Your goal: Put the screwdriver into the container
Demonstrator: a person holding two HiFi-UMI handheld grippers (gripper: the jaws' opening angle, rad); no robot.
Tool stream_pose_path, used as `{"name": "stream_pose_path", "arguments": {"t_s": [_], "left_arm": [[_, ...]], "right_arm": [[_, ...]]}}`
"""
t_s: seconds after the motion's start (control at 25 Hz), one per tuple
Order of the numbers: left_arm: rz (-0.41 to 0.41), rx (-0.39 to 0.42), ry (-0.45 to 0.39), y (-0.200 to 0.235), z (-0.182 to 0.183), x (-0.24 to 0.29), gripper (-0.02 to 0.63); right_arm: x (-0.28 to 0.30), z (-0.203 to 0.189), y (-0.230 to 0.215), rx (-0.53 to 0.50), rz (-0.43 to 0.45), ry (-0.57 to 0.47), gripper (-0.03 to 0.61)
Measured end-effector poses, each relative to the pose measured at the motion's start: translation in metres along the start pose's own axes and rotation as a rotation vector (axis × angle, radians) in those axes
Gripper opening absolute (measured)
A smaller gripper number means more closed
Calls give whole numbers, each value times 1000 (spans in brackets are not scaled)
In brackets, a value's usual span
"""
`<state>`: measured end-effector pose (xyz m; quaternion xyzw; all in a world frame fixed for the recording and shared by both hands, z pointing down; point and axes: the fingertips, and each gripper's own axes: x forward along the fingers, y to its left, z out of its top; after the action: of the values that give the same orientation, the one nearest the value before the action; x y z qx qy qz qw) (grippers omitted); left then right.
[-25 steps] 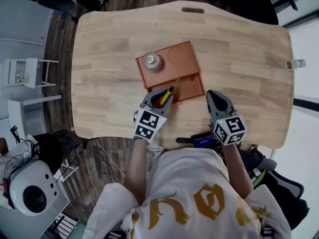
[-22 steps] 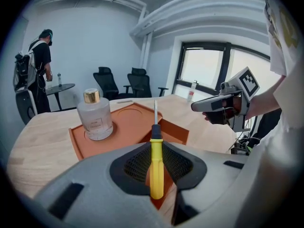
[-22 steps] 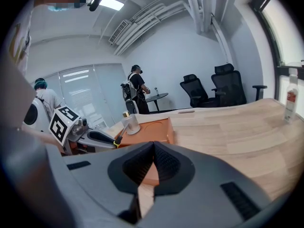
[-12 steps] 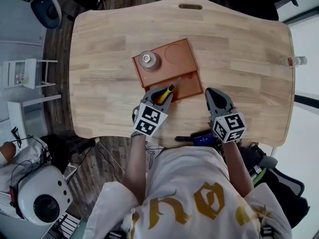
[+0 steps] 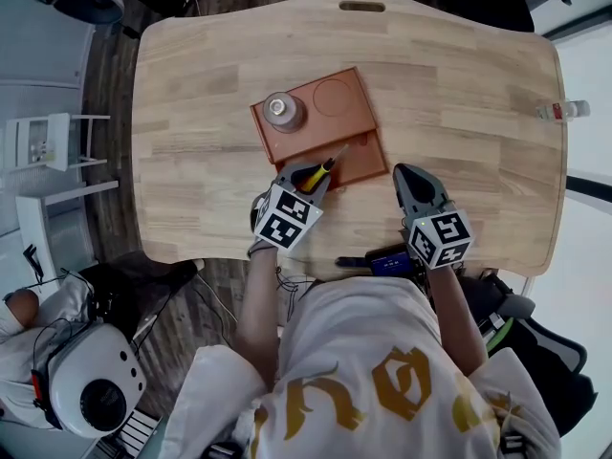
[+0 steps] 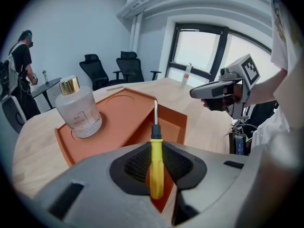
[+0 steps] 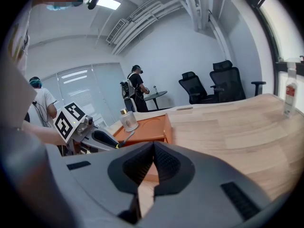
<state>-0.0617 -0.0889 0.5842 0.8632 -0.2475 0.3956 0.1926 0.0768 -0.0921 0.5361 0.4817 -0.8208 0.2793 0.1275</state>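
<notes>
1. Left gripper [image 5: 308, 176]: fingers closed on the yellow handle of the screwdriver [image 5: 325, 164]. The shaft points out toward 1 o'clock, tip over the near edge of the orange container [image 5: 316, 127]. The tool is carried, not yet inside.
2. Right gripper [image 5: 413, 187]: at 3 o'clock of the left one, fingers closed with nothing between them. It hovers above the worktop [image 5: 459, 84] and is apart from the container.
3. Risk A, missed drop: the deeper recess [image 5: 365, 161] sits at approx. 12–1 o'clock of the left fingers. The handle end looks to be at or short of the near wall. Opening the fingers here would prob. let the handle tip back onto the worktop.
4. Risk B, roll-out: the handle is round. If the tool lands across the wall rather than flat in the recess, it may roll or see-saw off.
5. Risk C, bottle strike: a glass bottle [image 5: 279, 110] with a gold cap stands on the container at 11 o'clock of the left gripper. A leftward swing of the shaft could knock it; it looks top-heavy.
6. Risk D, container shift: nothing holds the container down. A push from the tip or fingers against its wall could slide it toward 12 o'clock, away from the person.
7. Risk E, slip in grasp: only the handle's mid-part is pinched, so the tool may pivot if the tip catches the wall.
</notes>
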Motion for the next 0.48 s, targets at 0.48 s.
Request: {"name": "stream_pose_path", "arguments": {"t_s": [0.48], "left_arm": [[-30,18,128,-1,-15,8,74]], "right_arm": [[1,-17,4,4,33,50,11]]}}
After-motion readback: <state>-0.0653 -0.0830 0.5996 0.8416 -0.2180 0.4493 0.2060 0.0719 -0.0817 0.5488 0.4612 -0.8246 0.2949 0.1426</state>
